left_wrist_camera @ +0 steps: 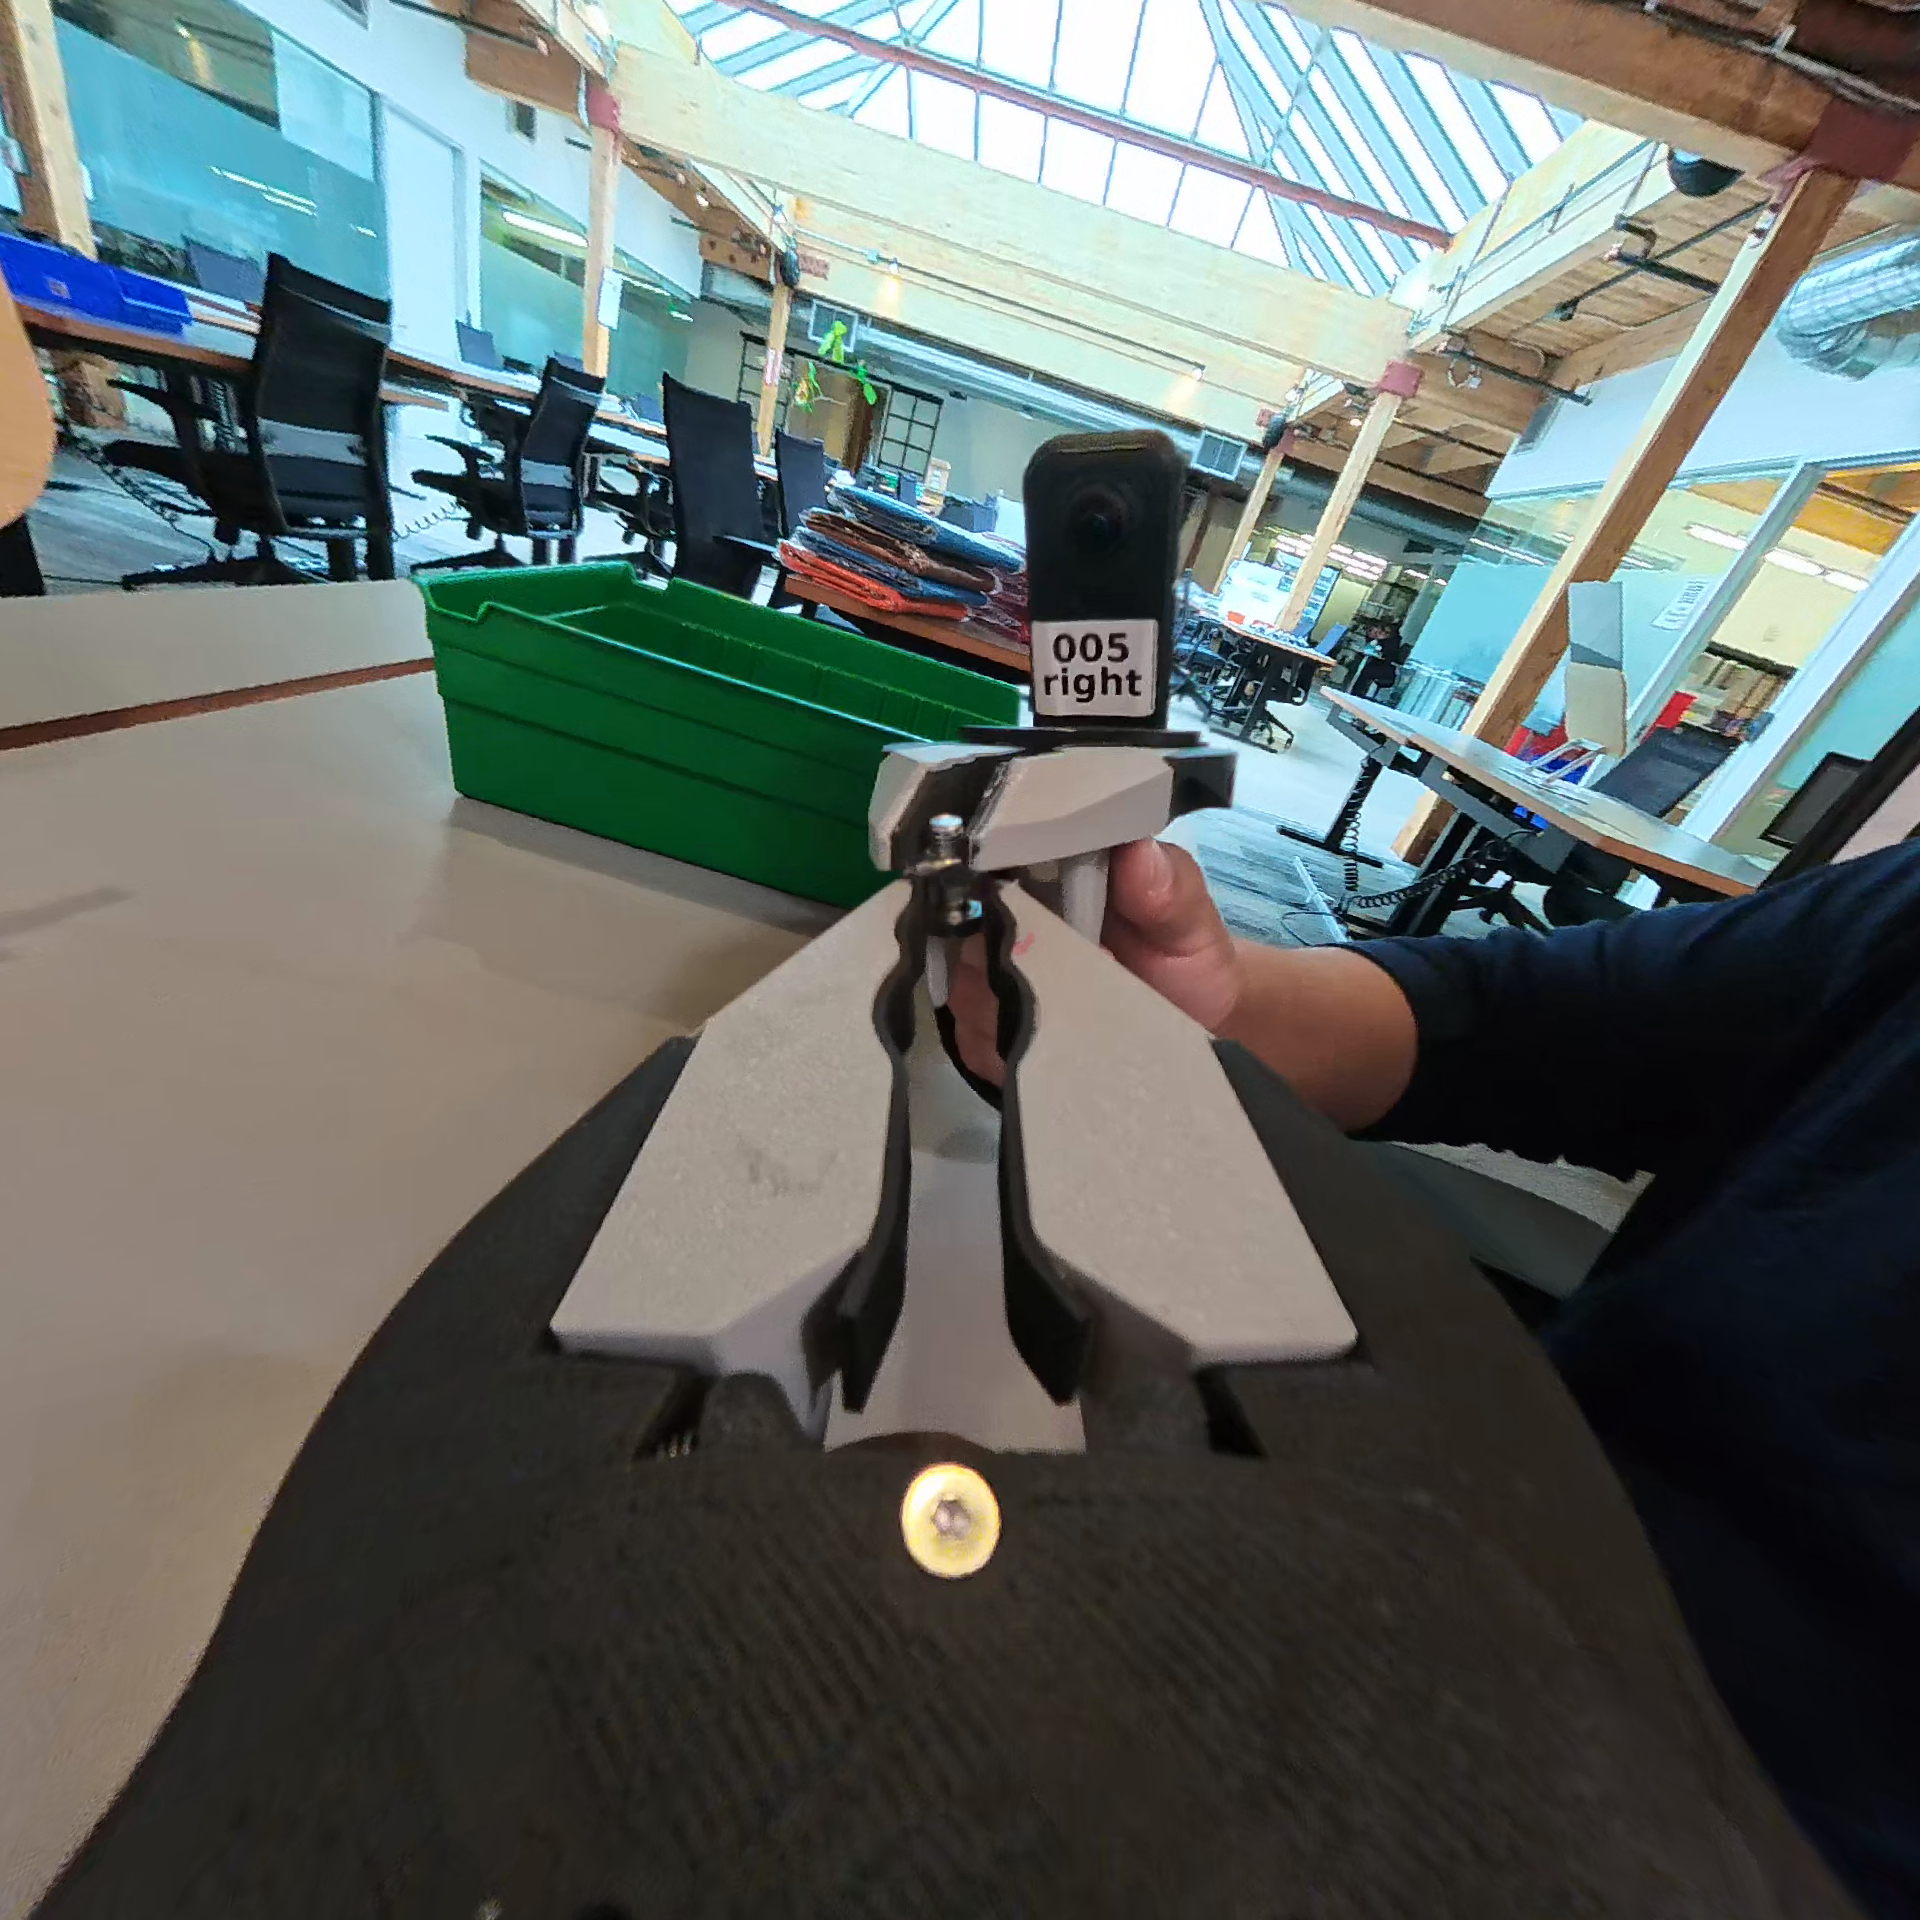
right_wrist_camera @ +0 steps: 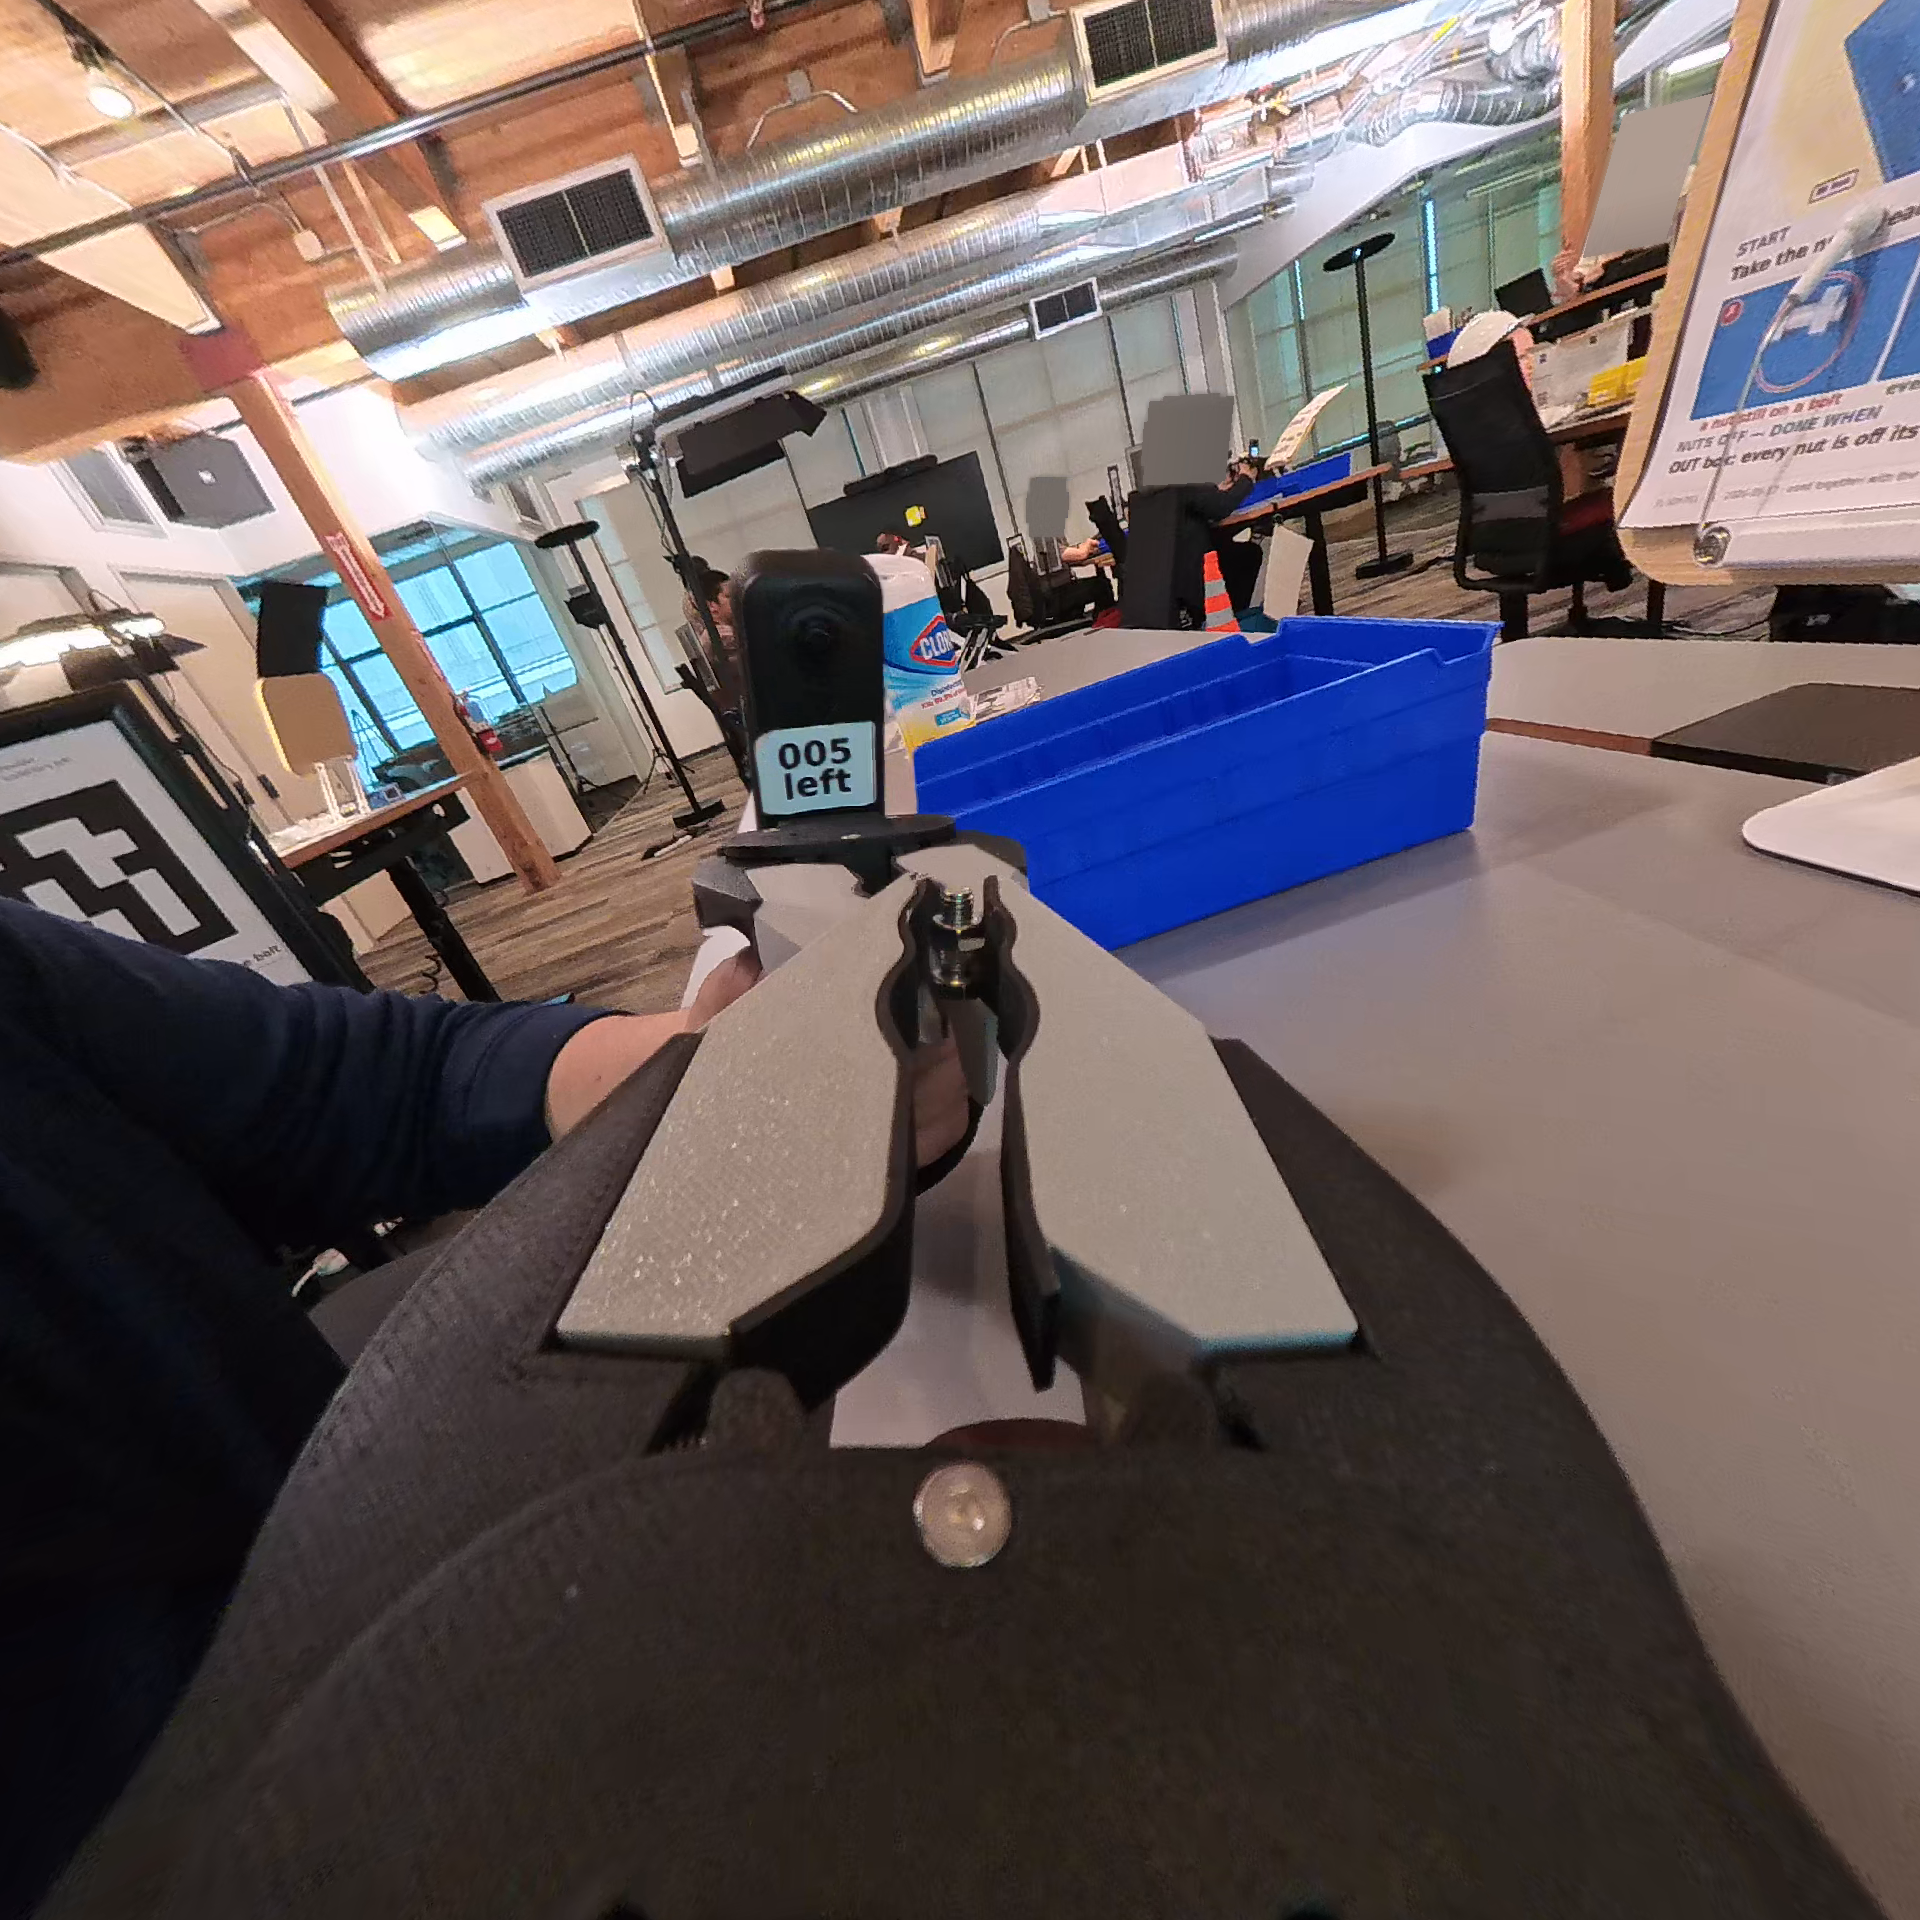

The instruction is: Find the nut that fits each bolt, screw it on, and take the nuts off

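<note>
A small silver bolt (left_wrist_camera: 943,829) stands upright in the air between my two grippers, which face each other above the table. A silver nut (left_wrist_camera: 940,855) sits on its thread. My left gripper (left_wrist_camera: 954,904) is shut on the lower part of the bolt. My right gripper (left_wrist_camera: 966,821) meets it from the far side, held by a hand (left_wrist_camera: 1164,925). In the right wrist view my right gripper (right_wrist_camera: 956,935) is shut around the nut (right_wrist_camera: 961,940), and the bolt's threaded tip (right_wrist_camera: 956,899) pokes up above it. The bolt's lower end is hidden by the fingertips.
A green bin (left_wrist_camera: 675,727) stands on the grey table (left_wrist_camera: 260,987) behind the grippers on one side. A blue bin (right_wrist_camera: 1195,790) stands on the other side, with a wipes canister (right_wrist_camera: 920,665) behind it. A white stand base (right_wrist_camera: 1849,831) and an instruction sheet (right_wrist_camera: 1787,312) are at the right. The grippers are tip to tip, or close to it.
</note>
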`<control>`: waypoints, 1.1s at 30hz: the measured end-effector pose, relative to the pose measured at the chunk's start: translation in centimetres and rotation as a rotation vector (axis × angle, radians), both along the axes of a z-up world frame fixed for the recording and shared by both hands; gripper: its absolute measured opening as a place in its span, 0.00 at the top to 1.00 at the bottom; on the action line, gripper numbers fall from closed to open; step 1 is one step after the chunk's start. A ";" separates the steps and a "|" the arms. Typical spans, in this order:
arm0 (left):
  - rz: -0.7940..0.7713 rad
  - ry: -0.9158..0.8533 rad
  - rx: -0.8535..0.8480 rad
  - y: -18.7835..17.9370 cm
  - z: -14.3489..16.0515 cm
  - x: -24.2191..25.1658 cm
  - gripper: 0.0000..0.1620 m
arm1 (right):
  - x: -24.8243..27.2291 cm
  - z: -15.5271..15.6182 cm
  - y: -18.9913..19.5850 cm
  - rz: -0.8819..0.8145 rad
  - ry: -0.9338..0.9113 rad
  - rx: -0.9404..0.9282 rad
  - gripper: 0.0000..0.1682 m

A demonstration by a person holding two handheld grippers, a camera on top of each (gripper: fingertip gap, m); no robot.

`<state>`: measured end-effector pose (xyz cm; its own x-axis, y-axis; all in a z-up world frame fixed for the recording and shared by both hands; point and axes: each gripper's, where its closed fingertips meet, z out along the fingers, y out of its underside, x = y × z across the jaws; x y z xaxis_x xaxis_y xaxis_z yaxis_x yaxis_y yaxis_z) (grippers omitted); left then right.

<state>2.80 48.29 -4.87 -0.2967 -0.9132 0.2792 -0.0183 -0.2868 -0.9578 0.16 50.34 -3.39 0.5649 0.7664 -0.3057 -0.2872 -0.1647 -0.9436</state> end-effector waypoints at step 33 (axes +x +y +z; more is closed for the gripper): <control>-0.021 -0.022 -0.035 -0.3 0.6 -0.1 0.95 | -0.2 0.9 -0.3 -0.011 0.029 0.051 0.96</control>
